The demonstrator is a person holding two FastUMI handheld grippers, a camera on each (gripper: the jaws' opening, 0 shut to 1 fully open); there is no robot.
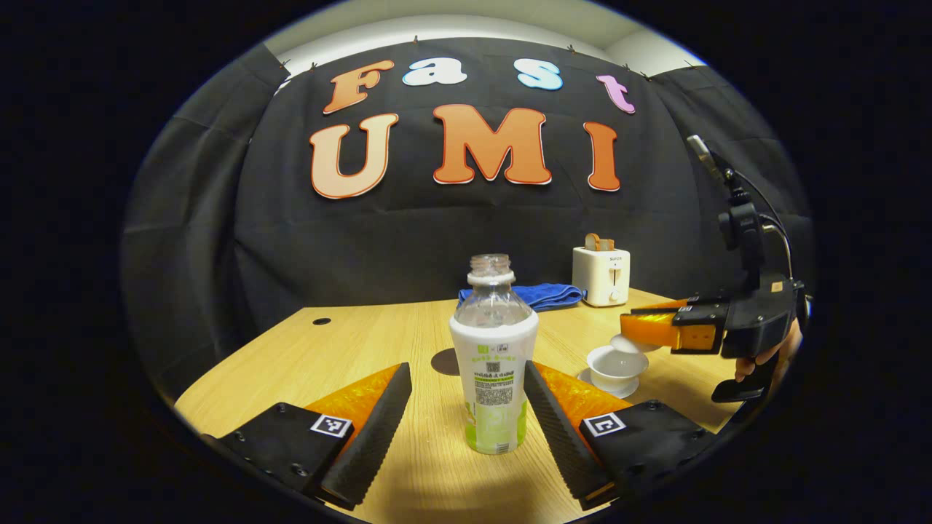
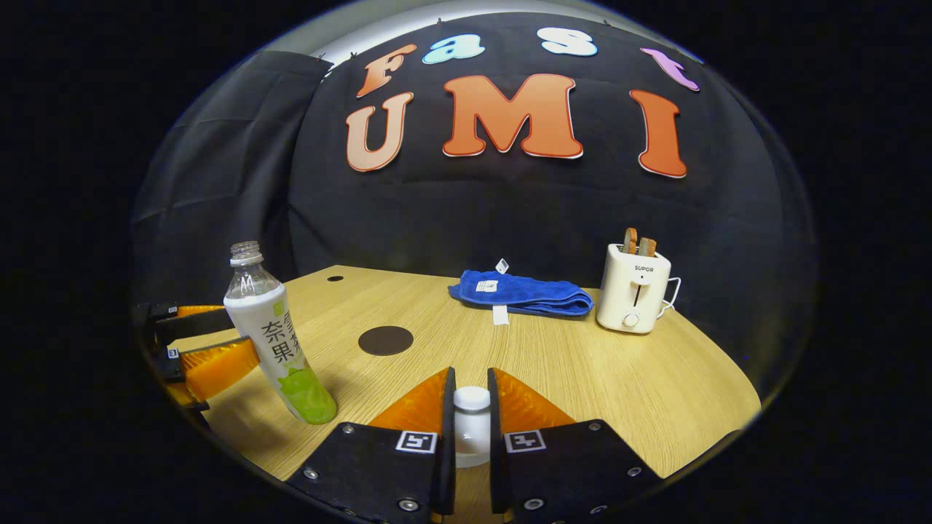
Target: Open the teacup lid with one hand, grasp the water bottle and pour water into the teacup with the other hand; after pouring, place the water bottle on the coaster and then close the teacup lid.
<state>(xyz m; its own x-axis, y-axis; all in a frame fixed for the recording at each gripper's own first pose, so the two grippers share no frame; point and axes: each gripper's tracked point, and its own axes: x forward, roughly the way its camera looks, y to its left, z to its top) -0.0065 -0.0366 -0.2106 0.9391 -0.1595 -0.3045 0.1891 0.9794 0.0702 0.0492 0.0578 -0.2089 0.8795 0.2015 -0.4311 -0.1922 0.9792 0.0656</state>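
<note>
clear plastic bottle point(image 1: 494, 364), wood-grain table point(image 1: 378, 342)

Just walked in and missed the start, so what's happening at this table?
A person works two handheld grippers. The right gripper has its jaws shut on the teacup lid, holding it just above the open teacup. The left gripper is open, jaws either side of the uncapped water bottle, not yet gripping. The coaster lies bare behind.

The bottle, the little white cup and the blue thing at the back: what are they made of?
The uncapped clear water bottle looks like thin glossy plastic: see-through above a printed white and green label sleeve. The small white teacup seems glazed ceramic or porcelain, smooth with a soft sheen; hard plastic cannot be ruled out. The folded blue towel looks like soft matte cloth, with sewn tags.
</note>
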